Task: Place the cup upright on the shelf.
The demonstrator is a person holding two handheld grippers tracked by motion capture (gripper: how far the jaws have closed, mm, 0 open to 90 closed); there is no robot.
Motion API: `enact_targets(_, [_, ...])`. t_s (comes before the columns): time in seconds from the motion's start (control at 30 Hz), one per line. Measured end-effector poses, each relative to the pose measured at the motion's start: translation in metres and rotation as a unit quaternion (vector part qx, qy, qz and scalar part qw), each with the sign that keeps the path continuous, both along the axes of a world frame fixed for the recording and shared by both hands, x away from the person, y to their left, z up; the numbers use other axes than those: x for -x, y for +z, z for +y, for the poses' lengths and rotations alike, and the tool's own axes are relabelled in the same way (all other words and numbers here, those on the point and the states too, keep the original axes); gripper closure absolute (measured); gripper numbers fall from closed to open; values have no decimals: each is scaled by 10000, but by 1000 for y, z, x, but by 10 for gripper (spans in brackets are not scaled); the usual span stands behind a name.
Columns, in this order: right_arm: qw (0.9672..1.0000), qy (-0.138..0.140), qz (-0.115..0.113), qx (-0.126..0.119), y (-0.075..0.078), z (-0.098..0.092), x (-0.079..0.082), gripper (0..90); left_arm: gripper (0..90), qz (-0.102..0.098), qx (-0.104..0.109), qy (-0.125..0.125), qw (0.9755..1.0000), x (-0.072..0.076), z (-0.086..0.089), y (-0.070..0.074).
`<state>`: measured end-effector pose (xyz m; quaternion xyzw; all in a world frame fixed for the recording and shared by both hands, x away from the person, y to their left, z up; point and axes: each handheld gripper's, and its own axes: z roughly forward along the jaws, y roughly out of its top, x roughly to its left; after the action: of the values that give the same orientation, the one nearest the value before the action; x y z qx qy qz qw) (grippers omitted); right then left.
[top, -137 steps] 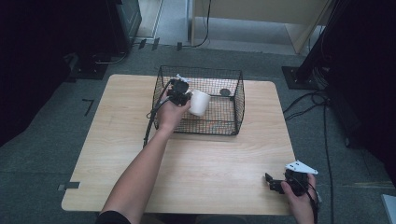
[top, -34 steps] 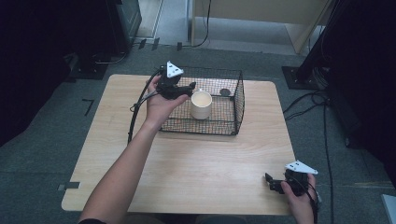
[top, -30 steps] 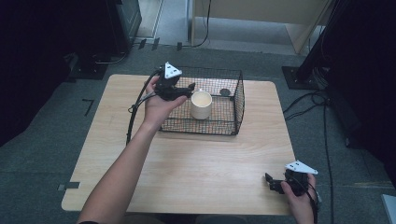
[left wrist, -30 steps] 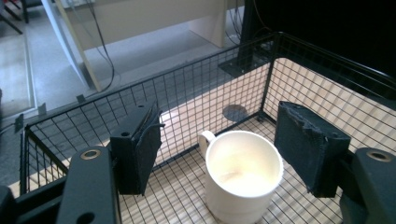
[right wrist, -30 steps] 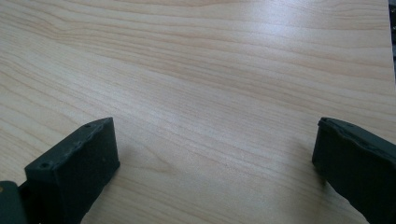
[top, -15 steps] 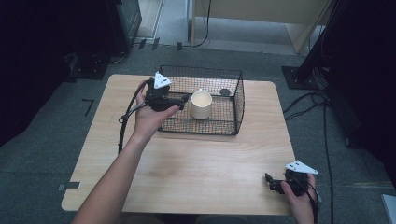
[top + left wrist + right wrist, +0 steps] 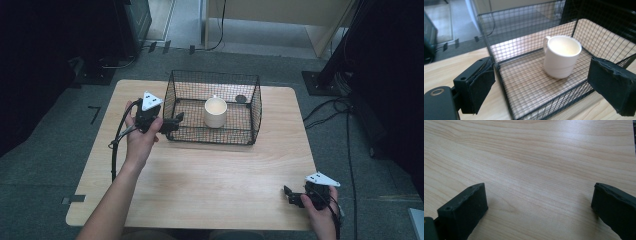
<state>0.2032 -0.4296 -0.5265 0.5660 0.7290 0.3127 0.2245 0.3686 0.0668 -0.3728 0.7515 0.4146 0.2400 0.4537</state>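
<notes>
Wooden bench [image 7: 200, 175] with a black wire basket [image 7: 252, 107] at its far middle. White mug [image 7: 215, 112] stands upright inside the basket, near the centre of its floor, handle turned toward the far side. Small dark round object [image 7: 241, 99] lies in the basket's far right corner; too small to tell what it is.

Left claw [image 7: 172, 123] held in the left hand [image 7: 139, 137], just outside the basket's left wall near its near-left corner, jaws pointing at the basket. In the left gripper view the left claw [image 7: 541, 87] is spread wide, nothing between the jaws; the basket's corner and the mug [image 7: 561, 60] sit in the gap beyond them. Mug is apart from both jaws.

Right claw [image 7: 292, 196] in the right hand [image 7: 320, 215] at the bench's near right corner, low over the wood, well apart from the basket. In the right gripper view the right claw [image 7: 539, 205] is wide open and empty, bare bench [image 7: 536, 157] beneath.
</notes>
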Motion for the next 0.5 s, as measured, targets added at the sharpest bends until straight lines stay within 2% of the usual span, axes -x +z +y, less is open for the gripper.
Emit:
enact_targets(0.13, [10000,1,-2,3,0,0,0,0,80,-6,-42,75,10000,9,10,-6])
enact_targets(0.5, [10000,1,0,0,0,0,0,0,80,201,-22,244,9995,25,34,-34])
